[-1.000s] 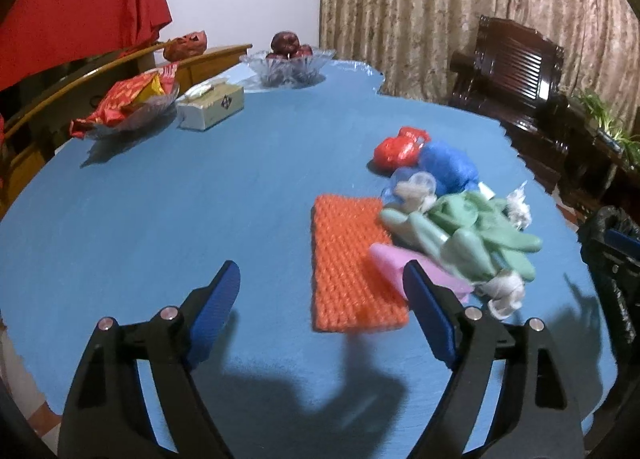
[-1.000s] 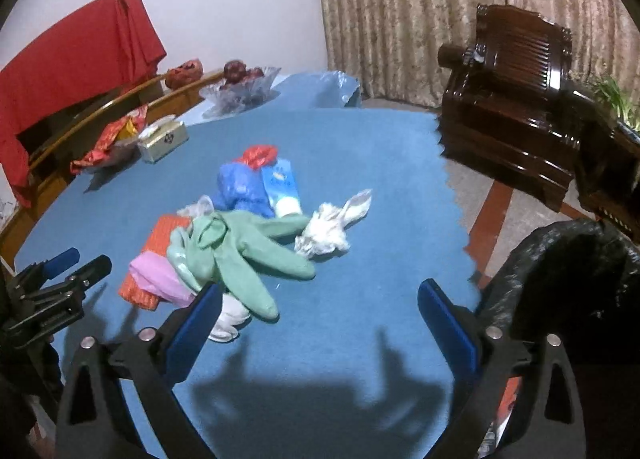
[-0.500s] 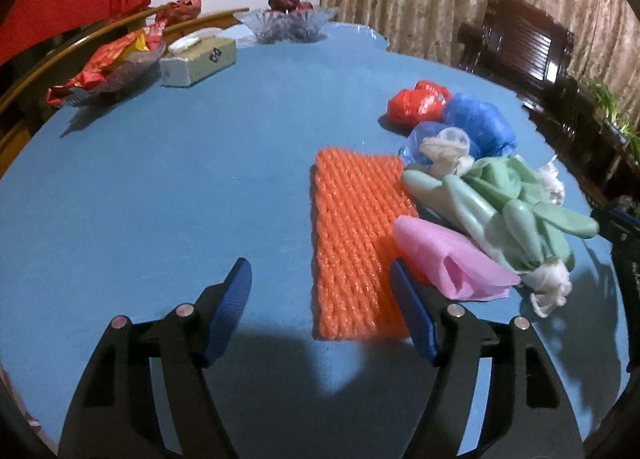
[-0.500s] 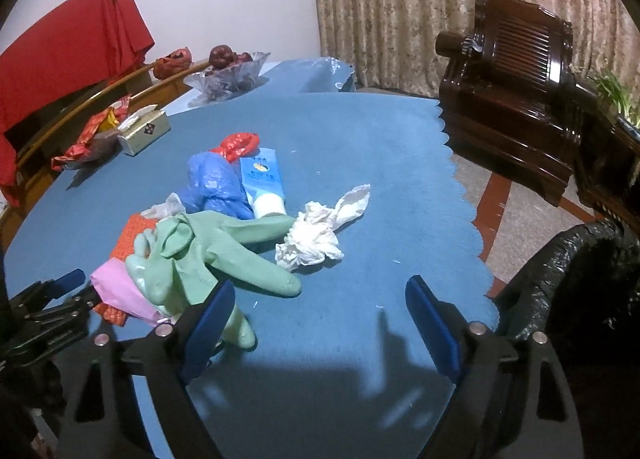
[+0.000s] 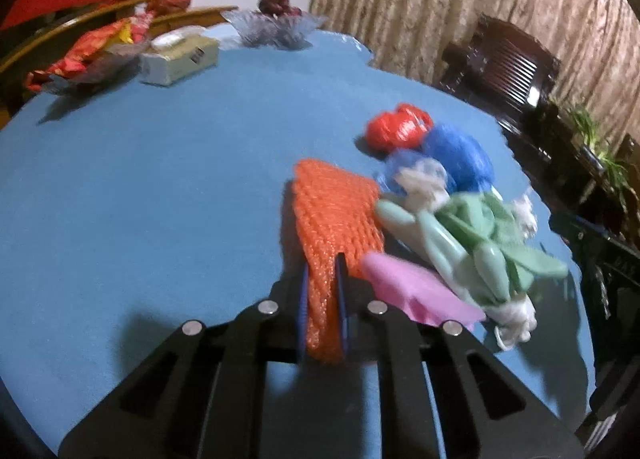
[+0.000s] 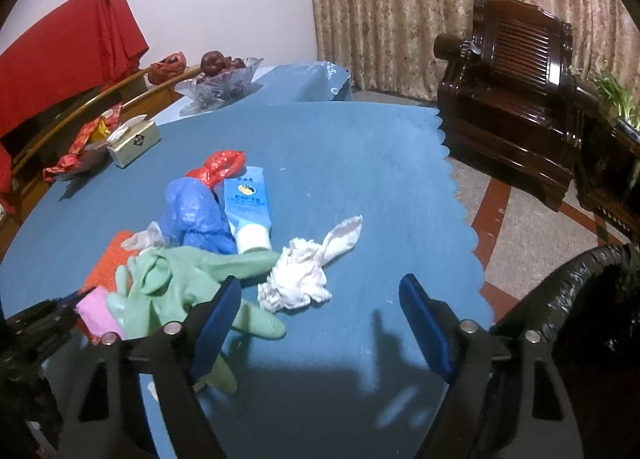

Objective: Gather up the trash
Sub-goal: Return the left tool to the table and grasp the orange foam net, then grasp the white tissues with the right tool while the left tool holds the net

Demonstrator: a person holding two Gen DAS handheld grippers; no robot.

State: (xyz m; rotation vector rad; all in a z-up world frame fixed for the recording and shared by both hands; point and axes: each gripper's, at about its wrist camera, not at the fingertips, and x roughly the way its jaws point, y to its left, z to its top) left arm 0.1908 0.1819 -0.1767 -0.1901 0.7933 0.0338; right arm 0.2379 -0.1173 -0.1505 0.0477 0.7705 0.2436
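Since a second ago the left hand-held gripper (image 5: 323, 279) has come forward and down to the near end of the orange net (image 5: 334, 215), and its jaws have just clamped onto it: the blue pads pinch the net's edge, which bunches up between them. Over the same second the right hand-held gripper (image 6: 320, 309) has slid closer to the trash pile, its jaws narrowing a little but standing wide with nothing between them, above bare blue bench (image 6: 360, 163) just short of the white tissue wad (image 6: 298, 279).

On the bench, the net lies beside a pink scrap (image 5: 416, 291) and a green glove (image 6: 192, 283), whose fingers reach under the right hand-held gripper's left pad. Behind the glove sit a blue bag (image 6: 196, 215), a red bag (image 6: 220, 165) and a light blue tube (image 6: 248, 205) with a white cap, all touching in one heap. A black-lined bin (image 6: 584, 299) stands off the bench's right edge. At the far side are a tissue box (image 6: 134, 143), a bowl of fruit (image 6: 218, 81) and a dish of red wrappers (image 5: 92, 55).
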